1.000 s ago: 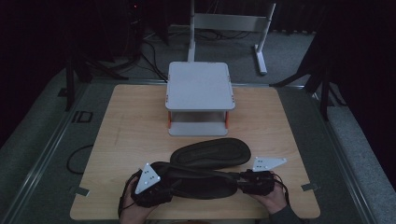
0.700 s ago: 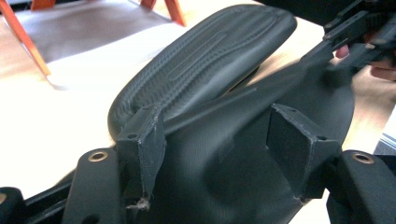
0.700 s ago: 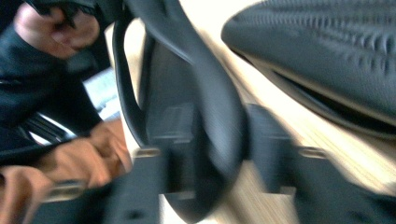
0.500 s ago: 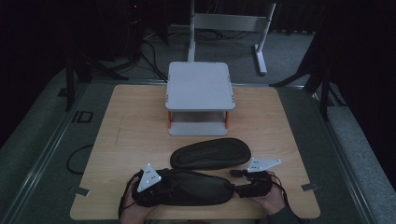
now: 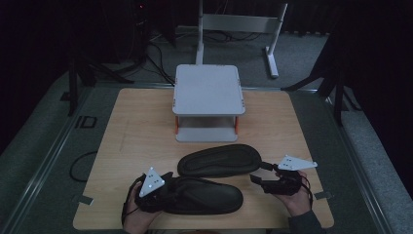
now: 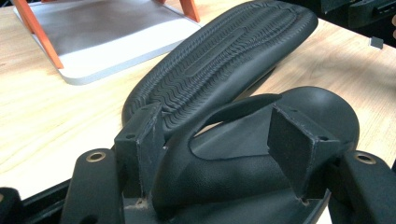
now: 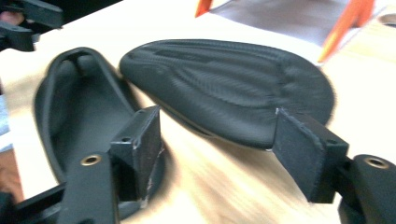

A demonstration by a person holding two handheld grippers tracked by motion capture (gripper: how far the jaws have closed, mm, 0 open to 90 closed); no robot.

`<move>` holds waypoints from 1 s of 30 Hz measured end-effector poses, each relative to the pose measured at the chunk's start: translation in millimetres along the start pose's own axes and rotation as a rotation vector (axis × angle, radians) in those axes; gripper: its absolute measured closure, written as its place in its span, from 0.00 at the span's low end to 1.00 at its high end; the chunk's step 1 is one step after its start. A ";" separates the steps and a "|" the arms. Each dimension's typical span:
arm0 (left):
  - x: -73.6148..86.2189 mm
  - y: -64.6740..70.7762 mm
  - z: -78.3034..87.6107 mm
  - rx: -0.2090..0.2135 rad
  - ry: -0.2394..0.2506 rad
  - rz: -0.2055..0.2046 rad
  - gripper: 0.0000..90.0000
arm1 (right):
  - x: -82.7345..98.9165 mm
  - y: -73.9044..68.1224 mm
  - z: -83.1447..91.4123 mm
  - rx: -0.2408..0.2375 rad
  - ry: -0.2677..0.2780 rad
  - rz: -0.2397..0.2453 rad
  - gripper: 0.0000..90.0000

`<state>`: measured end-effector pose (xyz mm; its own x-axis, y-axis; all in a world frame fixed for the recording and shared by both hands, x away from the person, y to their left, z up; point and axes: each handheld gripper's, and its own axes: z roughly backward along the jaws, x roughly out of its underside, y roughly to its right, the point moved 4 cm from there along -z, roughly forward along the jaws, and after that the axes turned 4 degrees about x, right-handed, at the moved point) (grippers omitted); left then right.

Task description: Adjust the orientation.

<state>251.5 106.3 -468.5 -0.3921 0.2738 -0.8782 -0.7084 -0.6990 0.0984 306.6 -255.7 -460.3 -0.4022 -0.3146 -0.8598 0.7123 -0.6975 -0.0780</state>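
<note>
Wooden table (image 5: 136,141): left gripper (image 5: 163,187) pinches upright black rubber slipper (image 5: 204,195) by its strap at near edge; right gripper (image 5: 260,180), jaws just opened and clear, beside sole-up black slipper (image 5: 219,160).

Lab/studio setup, wooden table (image 5: 136,141), black curtains, metal stand (image 5: 238,29), floor cables (image 5: 160,48)

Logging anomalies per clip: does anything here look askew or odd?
Yes: the far slipper lies sole-up, tread showing, while the near slipper sits right way up with the left gripper around its strap. Nothing looks spilled or damaged.
</note>
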 end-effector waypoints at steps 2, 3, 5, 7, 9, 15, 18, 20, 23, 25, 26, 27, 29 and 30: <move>-1.7 -2.2 -1.0 0.001 -0.007 0.000 0.40 | 0.1 7.7 0.9 0.024 0.004 -0.007 0.33; -2.9 -3.2 -1.2 0.002 -0.008 -0.001 0.40 | 0.2 10.6 0.8 0.033 0.001 -0.014 0.32; -6.3 -5.4 -1.8 -0.005 -0.006 -0.002 0.40 | 0.1 15.8 0.7 0.052 -0.001 -0.013 0.29; -8.2 -6.7 -2.6 -0.005 -0.006 -0.005 0.40 | -0.3 17.9 0.7 0.066 0.001 -0.014 0.27; -13.1 -9.5 -4.6 -0.016 -0.006 -0.014 0.40 | -1.1 21.2 0.6 0.075 -0.001 -0.015 0.27; -26.2 -17.1 -10.7 -0.031 -0.013 -0.043 0.40 | 0.4 30.4 -4.1 0.108 -0.045 0.002 0.21; -32.3 -22.4 -15.1 -0.033 -0.016 -0.045 0.40 | 1.4 33.9 -5.1 0.089 -0.033 -0.032 0.21; -35.1 -26.0 -18.4 -0.031 -0.027 -0.049 0.40 | -1.6 36.0 -5.1 0.088 -0.016 -0.047 0.23; -38.5 -35.4 -26.0 -0.036 -0.040 -0.043 0.40 | -10.0 41.0 -6.1 0.077 0.012 -0.085 0.24; -39.5 -42.7 -31.0 -0.042 -0.055 -0.035 0.40 | -14.2 43.4 -9.4 0.065 0.014 -0.095 0.24; -39.7 -46.6 -33.3 -0.044 -0.063 -0.033 0.40 | -15.5 43.9 -11.5 0.063 0.010 -0.093 0.24; -39.6 -50.2 -35.9 -0.044 -0.070 -0.027 0.40 | -16.3 44.0 -13.8 0.055 0.005 -0.092 0.24; -38.6 -57.3 -41.8 -0.048 -0.091 -0.022 0.40 | -16.6 43.6 -18.2 0.040 -0.004 -0.098 0.24; -37.9 -59.3 -44.3 -0.047 -0.100 -0.022 0.40 | -16.4 44.0 -21.1 0.037 -0.011 -0.100 0.24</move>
<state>334.4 108.0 -461.8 -0.4354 0.3523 -0.8285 -0.6902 -0.7214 0.0560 356.7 -267.7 -460.3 -0.4767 -0.2487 -0.8432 0.6464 -0.7492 -0.1445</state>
